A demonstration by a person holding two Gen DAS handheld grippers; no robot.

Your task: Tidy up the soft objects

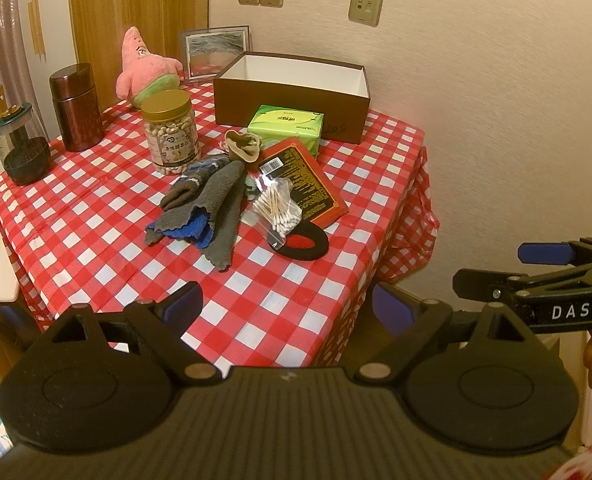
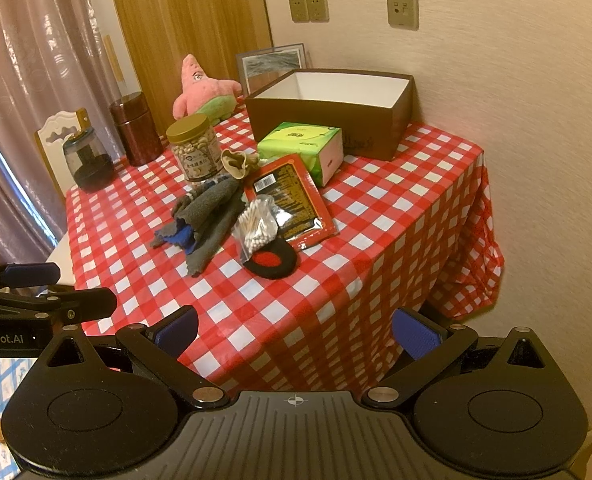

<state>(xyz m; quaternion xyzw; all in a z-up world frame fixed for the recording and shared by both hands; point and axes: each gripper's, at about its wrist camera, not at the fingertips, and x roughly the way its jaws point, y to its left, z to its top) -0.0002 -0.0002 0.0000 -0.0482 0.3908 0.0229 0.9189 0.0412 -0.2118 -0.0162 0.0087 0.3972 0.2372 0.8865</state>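
both grippers [image 1: 288, 304] [image 2: 296, 330] wide open, level

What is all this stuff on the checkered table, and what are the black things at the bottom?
Patrick plush: 1, pink and green, far left corner.
Cardboard box: 1, brown outside, white inside, open, far side.
Picture frame: 1, grey, behind the box.
Tissue pack: 1, green, in front of the box.
Nut jar: 1, clear, gold lid.
Canister: 1, dark brown, left.
Glass jar: 1, dark contents, left edge.
Cloths: a pile, grey and blue, centre.
Sock: 1, tan, crumpled.
Snack packet: 1, red.
Cotton swabs: 1 clear bag.
Hair tie: 1, black.
Tablecloth: red-white check.
Left gripper: black, blue pads, open.
Right gripper: same, open.
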